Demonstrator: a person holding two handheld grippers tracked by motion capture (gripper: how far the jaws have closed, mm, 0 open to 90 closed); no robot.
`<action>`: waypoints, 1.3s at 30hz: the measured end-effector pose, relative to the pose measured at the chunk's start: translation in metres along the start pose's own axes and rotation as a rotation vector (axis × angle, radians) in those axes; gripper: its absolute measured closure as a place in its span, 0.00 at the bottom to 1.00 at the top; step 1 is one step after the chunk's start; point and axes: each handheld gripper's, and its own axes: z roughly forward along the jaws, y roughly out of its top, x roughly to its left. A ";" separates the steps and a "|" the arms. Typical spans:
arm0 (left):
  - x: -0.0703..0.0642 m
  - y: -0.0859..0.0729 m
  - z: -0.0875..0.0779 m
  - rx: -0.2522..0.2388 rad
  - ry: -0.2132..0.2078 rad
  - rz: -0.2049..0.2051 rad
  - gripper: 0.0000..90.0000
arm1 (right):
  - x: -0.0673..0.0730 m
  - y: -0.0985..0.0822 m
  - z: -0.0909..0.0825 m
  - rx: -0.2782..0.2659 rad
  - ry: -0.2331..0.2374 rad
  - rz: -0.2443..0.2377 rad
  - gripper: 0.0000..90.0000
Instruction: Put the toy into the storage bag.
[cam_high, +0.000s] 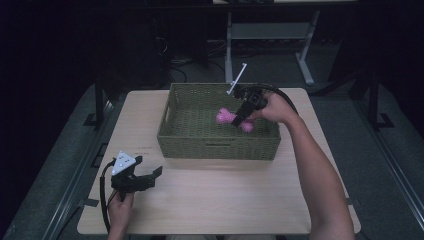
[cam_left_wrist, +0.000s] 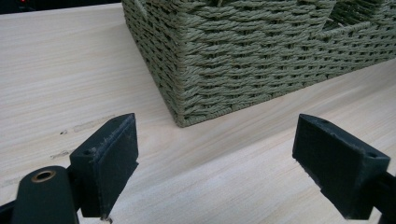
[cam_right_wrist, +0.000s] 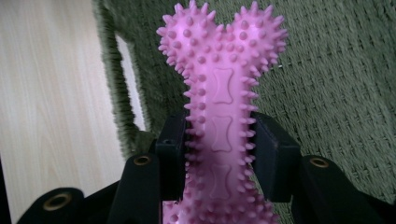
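A pink spiky bone-shaped toy hangs inside the green woven basket, just above its floor. My right gripper is shut on the toy's shaft; in the right gripper view the pink toy stands up between the two black pads, which press on its sides. My left gripper rests on the table near the front left corner, held by a hand, with its jaws wide apart and nothing between them. In the left gripper view the left gripper faces the near corner of the basket.
The basket stands at the back middle of the light wooden table. A thin white rod sticks up from the right gripper over the basket's far rim. Dark floor and a grey desk frame lie beyond the table.
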 end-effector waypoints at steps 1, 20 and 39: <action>0.000 0.000 0.000 -0.003 -0.002 -0.002 0.15 | -0.001 0.000 0.001 0.002 -0.001 0.001 0.64; 0.000 0.000 0.000 -0.014 -0.009 -0.002 0.15 | -0.009 0.002 0.020 0.042 0.000 0.017 0.64; -0.001 0.000 0.001 -0.009 -0.012 0.000 0.15 | -0.015 -0.013 0.049 0.057 0.041 0.051 0.64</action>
